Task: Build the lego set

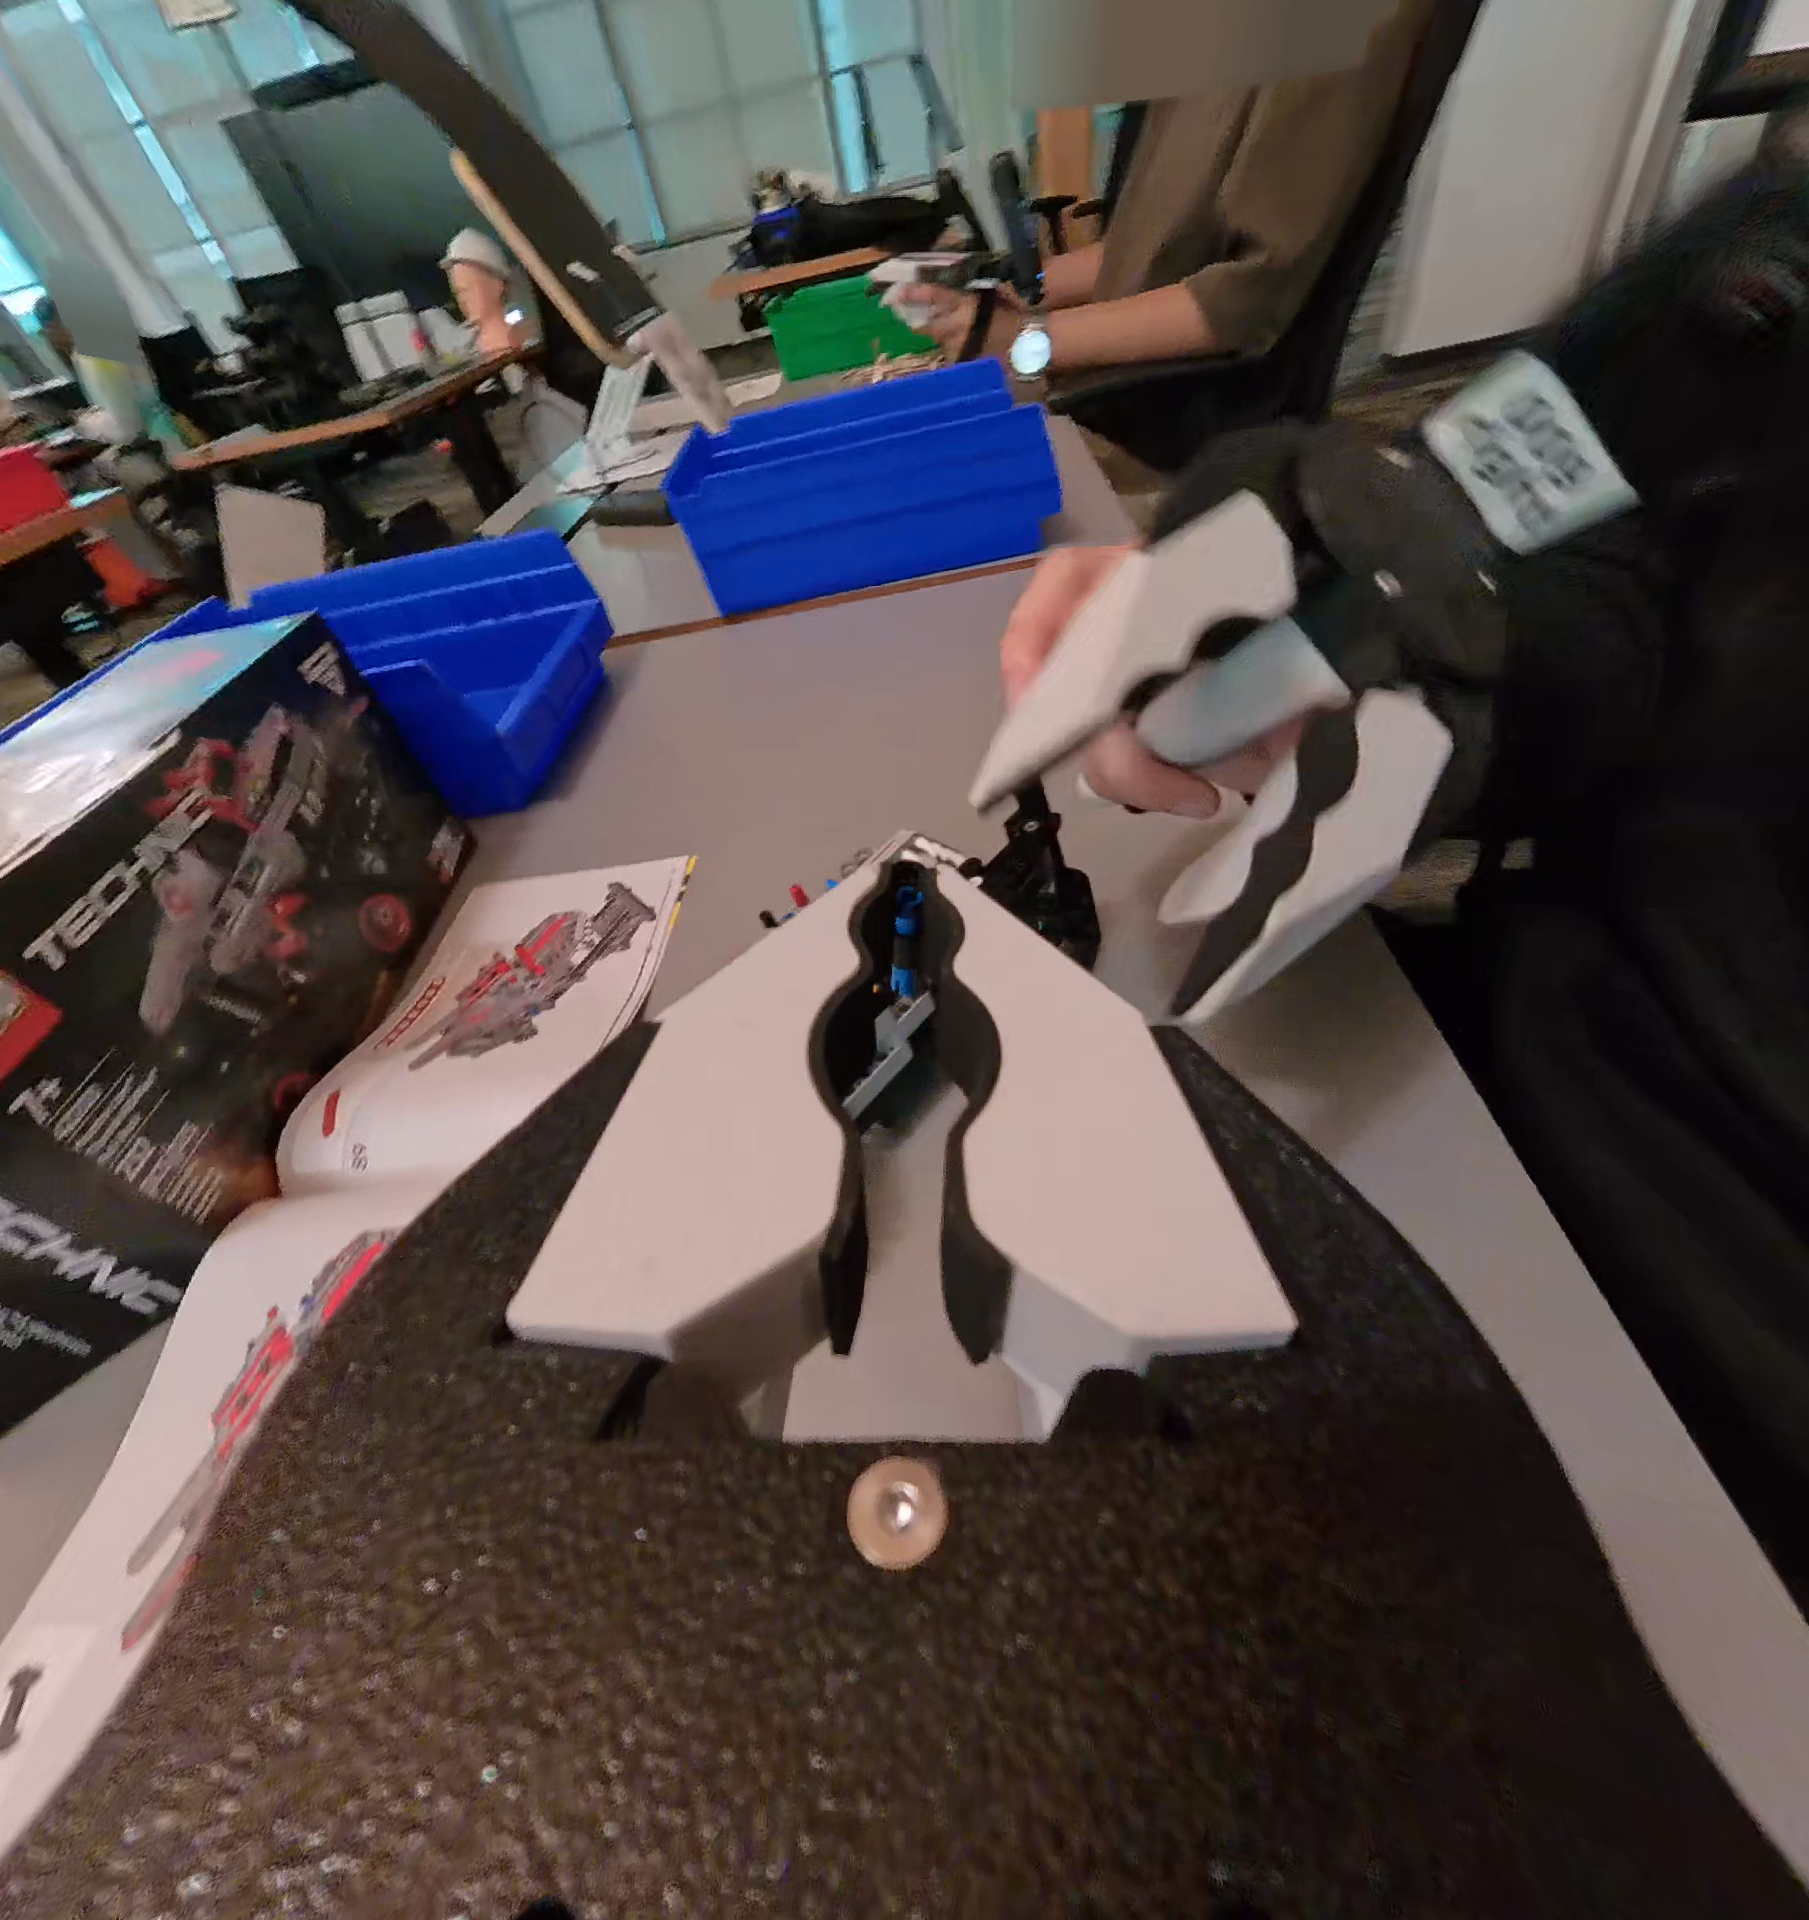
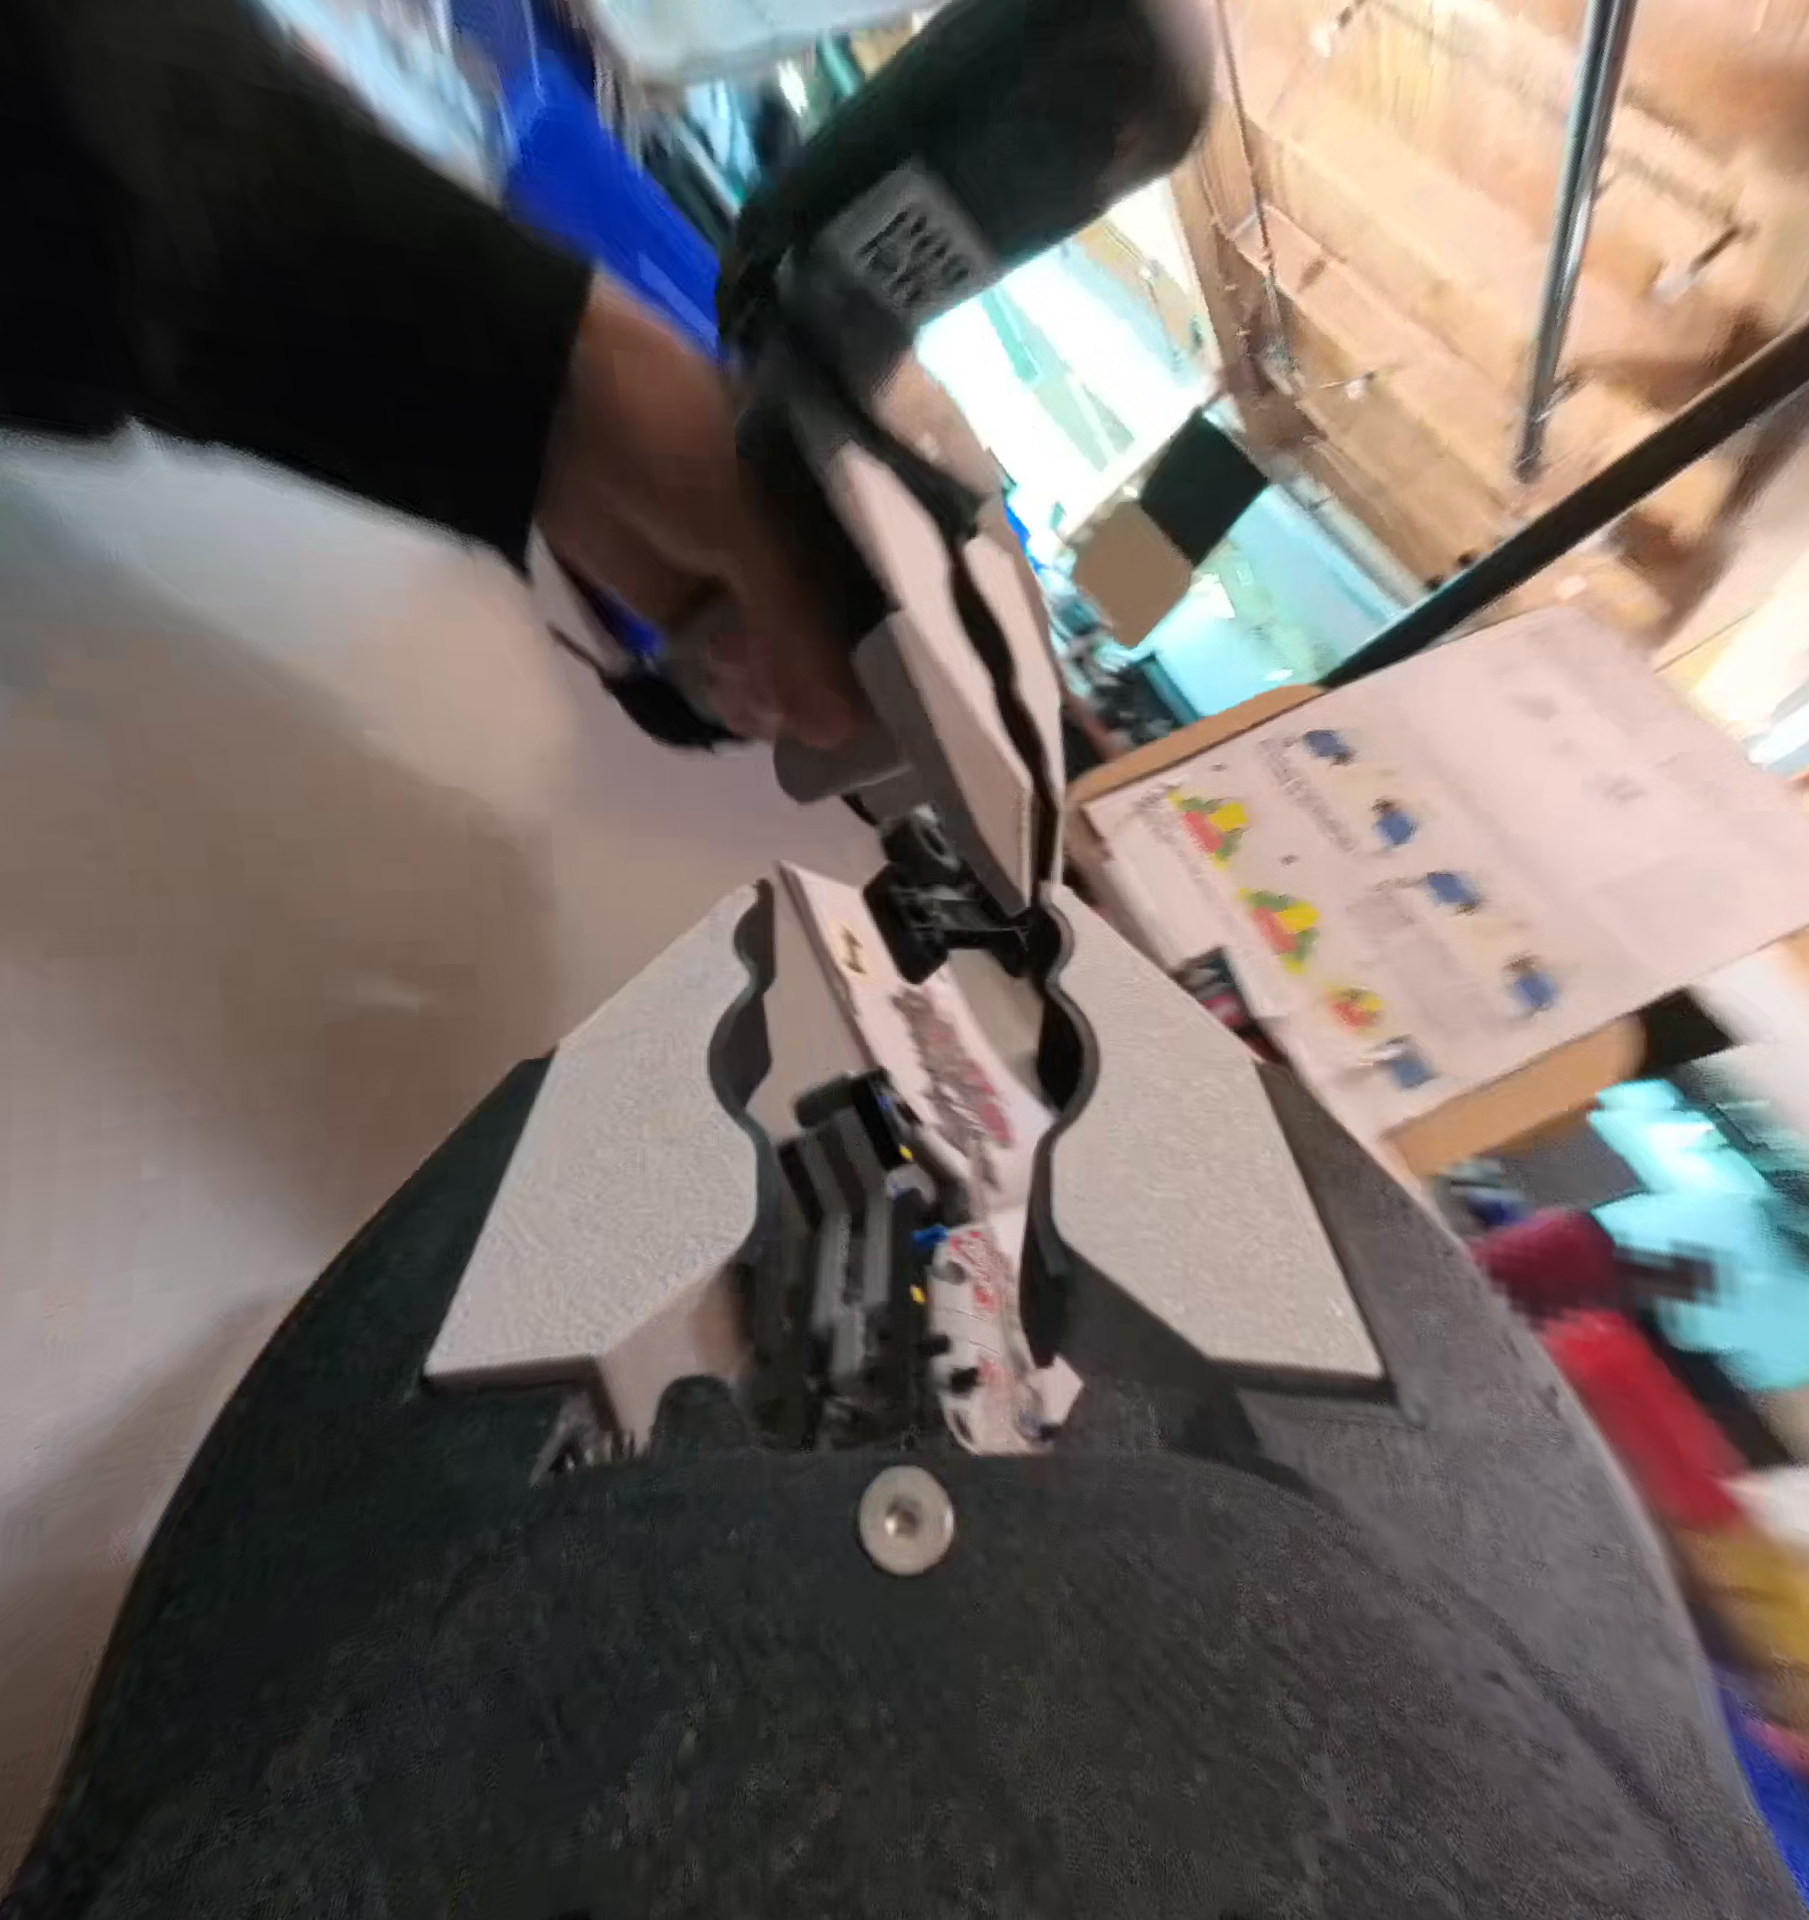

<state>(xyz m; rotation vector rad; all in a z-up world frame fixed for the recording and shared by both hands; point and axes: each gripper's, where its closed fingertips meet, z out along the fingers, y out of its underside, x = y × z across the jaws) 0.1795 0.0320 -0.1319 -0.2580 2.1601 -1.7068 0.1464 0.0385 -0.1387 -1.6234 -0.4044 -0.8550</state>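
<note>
My left gripper (image 1: 910,868) is shut, with its tips low over the grey table (image 1: 775,727). In the right wrist view the left gripper (image 2: 1037,899) comes down from above, and its closed tips sit right at a thin bar of a small black lego assembly (image 2: 926,920). That assembly (image 1: 1051,894) stands just right of my left tips. My right gripper (image 2: 910,904) is wide open around it with neither pad touching; it shows open in the left wrist view (image 1: 1087,902) too. A grey build with blue pins (image 1: 892,1044) (image 2: 848,1257) lies below the fingers.
The open instruction booklet (image 1: 526,987) and the set's box (image 1: 173,914) lie to the left. Loose small pins (image 1: 796,904) lie by the booklet. Two blue bins (image 1: 464,665) (image 1: 858,488) stand behind. A cardboard box with a printed sheet (image 2: 1451,883) is nearby. A person sits beyond (image 1: 1191,239).
</note>
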